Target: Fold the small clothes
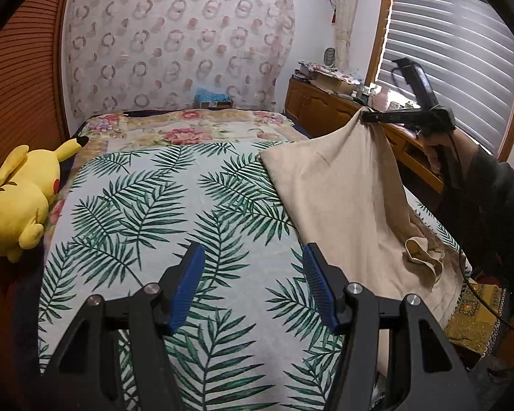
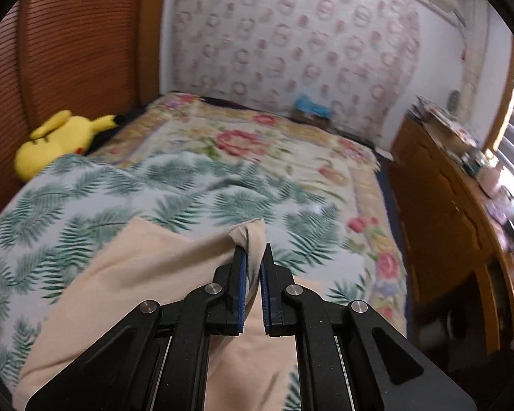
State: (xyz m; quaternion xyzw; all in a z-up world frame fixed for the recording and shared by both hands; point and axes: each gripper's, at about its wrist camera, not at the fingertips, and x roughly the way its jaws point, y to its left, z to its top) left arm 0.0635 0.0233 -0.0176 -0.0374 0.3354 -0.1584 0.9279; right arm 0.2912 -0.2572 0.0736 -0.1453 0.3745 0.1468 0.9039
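A beige garment lies on the right side of the bed, one corner lifted high. My right gripper is shut on that corner and holds it above the bed's right edge. In the right wrist view the cloth is pinched between my right gripper's blue pads and hangs down to the left. My left gripper is open and empty, hovering over the palm-leaf sheet, with the garment just to its right.
A yellow plush toy lies at the bed's left edge by the wooden wall. A floral blanket covers the far bed. A cluttered wooden dresser stands at the right under the window blinds. A patterned cushion sits low right.
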